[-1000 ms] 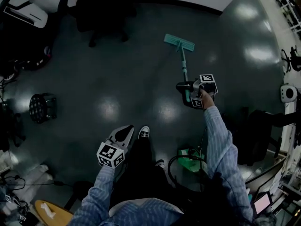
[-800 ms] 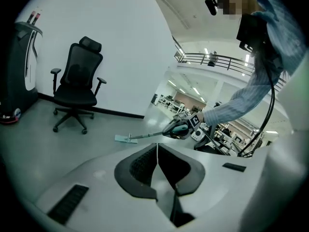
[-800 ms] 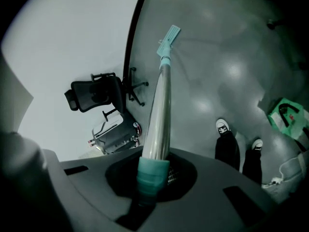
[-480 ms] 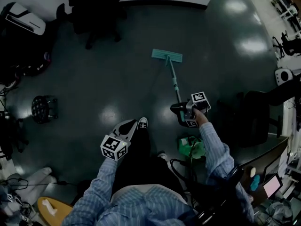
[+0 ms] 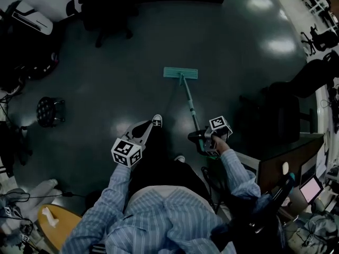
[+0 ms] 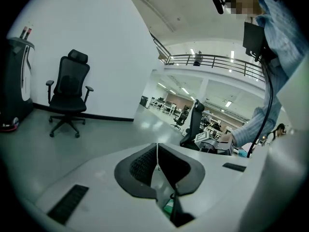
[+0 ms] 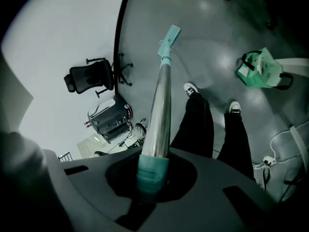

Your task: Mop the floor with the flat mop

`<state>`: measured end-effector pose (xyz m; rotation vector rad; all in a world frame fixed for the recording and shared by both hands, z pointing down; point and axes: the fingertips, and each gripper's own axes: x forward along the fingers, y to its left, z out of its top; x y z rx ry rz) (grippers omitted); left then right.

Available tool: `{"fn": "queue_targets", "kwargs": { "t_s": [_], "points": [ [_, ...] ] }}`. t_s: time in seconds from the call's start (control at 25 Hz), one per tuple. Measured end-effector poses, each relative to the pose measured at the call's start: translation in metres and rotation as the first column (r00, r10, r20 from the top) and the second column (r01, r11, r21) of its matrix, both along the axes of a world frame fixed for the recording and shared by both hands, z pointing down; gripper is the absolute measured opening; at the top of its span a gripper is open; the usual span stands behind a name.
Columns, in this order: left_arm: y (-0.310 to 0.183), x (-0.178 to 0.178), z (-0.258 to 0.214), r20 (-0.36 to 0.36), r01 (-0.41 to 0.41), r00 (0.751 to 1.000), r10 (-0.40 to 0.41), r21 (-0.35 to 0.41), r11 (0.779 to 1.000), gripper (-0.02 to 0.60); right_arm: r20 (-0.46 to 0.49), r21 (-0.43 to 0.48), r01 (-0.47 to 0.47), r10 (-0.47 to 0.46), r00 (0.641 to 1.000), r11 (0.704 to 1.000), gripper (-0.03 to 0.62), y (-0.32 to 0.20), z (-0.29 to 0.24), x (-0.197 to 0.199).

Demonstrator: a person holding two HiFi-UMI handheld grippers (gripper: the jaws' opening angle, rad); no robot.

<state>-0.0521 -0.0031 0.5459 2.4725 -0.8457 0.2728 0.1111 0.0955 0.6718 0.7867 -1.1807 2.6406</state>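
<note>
The flat mop's teal head [image 5: 180, 73] lies flat on the dark glossy floor [image 5: 106, 94] ahead of me. Its thin handle [image 5: 190, 107] slants back to my right gripper [image 5: 202, 141], which is shut on the handle's teal grip [image 7: 151, 174]. In the right gripper view the metal shaft [image 7: 160, 111] runs up to the mop head [image 7: 169, 35]. My left gripper [image 5: 141, 133] hovers at my left leg, away from the mop. Its jaws [image 6: 157, 159] are pressed together with nothing between them.
A black office chair [image 5: 108, 12] stands at the far wall, with a white machine [image 5: 33, 17] at far left. A small round stool [image 5: 50, 111] sits on the left. Dark chairs [image 5: 275, 115] and a desk [image 5: 288, 160] crowd the right. A green bag [image 7: 258, 69] lies near my feet.
The mop head has slid back across the floor toward me and to the left. My right gripper has drawn in closer to my body. The left gripper has hardly moved.
</note>
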Motion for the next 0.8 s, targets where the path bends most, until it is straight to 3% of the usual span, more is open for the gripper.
{"fn": "queue_targets", "kwargs": {
  "t_s": [0.4,0.6,0.8],
  "points": [
    [0.116,0.007,0.005,0.007,0.048,0.999,-0.048,-0.005,0.999,0.009,0.016,-0.044,0.107,-0.106,0.994,0.993,0.021,0.212,-0.007,0.025],
    [0.153,0.016,0.008,0.012,0.051,0.999,-0.051,-0.017,0.999,0.009,0.031,-0.071,0.120,-0.118,0.993,0.990,0.021,0.287,-0.020,0.042],
    [0.168,0.027,0.001,0.012,0.023,1.000,-0.023,-0.003,1.000,0.009,-0.005,-0.066,0.202,-0.202,0.979,0.977,0.018,0.340,-0.030,0.048]
  ]
}}
